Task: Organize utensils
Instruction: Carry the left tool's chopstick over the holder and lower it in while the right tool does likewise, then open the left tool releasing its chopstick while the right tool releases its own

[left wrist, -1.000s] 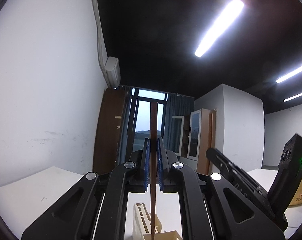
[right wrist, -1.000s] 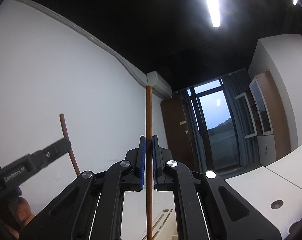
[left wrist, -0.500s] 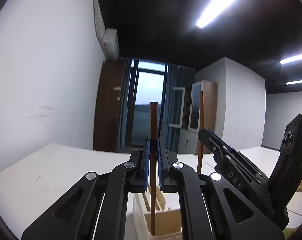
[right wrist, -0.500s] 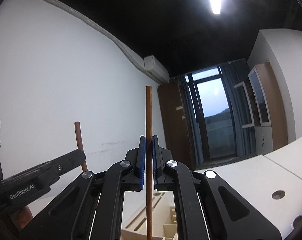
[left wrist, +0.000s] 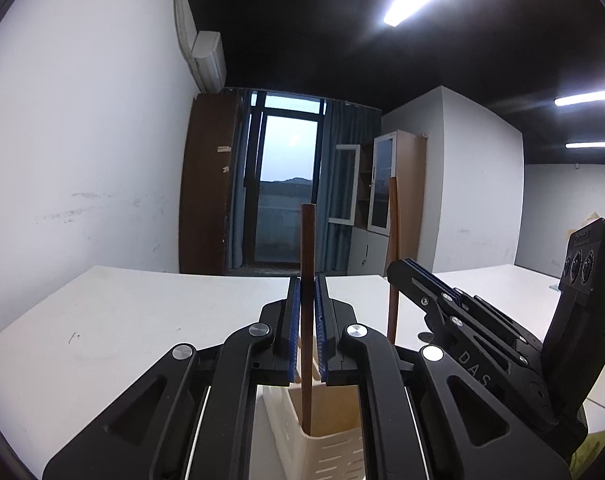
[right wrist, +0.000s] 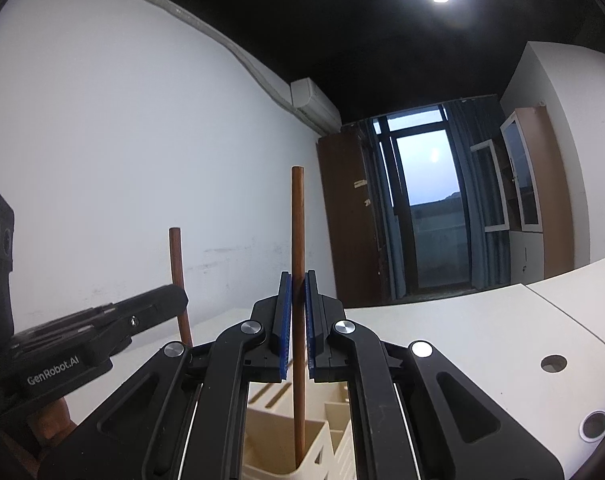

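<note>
left claw (left wrist: 307, 320): clamped on an upright brown stick (left wrist: 307, 264), lower end inside a cream holder (left wrist: 326, 448)
right claw (right wrist: 298, 320): clamped on a second stick (right wrist: 297, 240) (also upright), tip down in a holder compartment
holder: on the white table (left wrist: 122, 320), under both claws

Brown chopsticks (left wrist: 307, 248), cream slotted holder (left wrist: 326, 446), white table (left wrist: 122, 320)

Two upright sticks (left wrist: 307, 320) (right wrist: 297, 320) in holder (left wrist: 330, 452) on table (left wrist: 122, 320).
</note>
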`<state>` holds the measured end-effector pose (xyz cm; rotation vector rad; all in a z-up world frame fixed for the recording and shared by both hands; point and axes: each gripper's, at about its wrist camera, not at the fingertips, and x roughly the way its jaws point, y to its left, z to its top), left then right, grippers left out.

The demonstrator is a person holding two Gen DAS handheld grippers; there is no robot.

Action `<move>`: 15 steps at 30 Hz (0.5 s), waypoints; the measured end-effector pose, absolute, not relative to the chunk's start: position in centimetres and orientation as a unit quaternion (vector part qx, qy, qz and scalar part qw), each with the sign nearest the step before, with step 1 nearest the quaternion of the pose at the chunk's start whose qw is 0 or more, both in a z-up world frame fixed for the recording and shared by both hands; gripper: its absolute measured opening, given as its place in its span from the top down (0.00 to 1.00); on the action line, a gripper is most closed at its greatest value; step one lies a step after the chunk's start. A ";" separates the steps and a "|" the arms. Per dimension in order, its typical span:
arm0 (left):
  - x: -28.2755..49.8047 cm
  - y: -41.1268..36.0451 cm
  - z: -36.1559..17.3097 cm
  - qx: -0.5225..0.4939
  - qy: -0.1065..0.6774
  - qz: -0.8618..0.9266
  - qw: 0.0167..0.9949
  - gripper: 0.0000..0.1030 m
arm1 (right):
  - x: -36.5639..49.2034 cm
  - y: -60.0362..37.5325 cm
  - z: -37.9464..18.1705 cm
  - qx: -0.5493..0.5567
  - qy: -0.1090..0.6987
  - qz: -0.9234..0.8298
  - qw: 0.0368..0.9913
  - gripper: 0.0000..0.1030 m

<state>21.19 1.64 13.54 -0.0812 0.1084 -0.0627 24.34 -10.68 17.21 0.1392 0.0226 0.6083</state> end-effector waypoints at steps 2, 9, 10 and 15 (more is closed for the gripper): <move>21.3 1.7 13.4 -0.041 0.061 -0.034 0.997 0.94 | 24.4 -10.7 17.0 0.064 0.019 0.300 0.952 0.93; 20.7 1.9 12.7 -0.036 0.074 -0.039 0.996 0.93 | 23.8 -10.7 16.5 0.052 0.037 0.302 0.951 0.93; 20.8 1.9 12.9 -0.035 0.074 -0.041 0.996 0.94 | 23.7 -10.7 16.4 0.052 0.038 0.302 0.951 0.93; 21.0 2.2 12.6 -0.039 0.084 -0.043 0.995 0.93 | 23.0 -10.7 15.9 0.044 0.050 0.307 0.949 0.93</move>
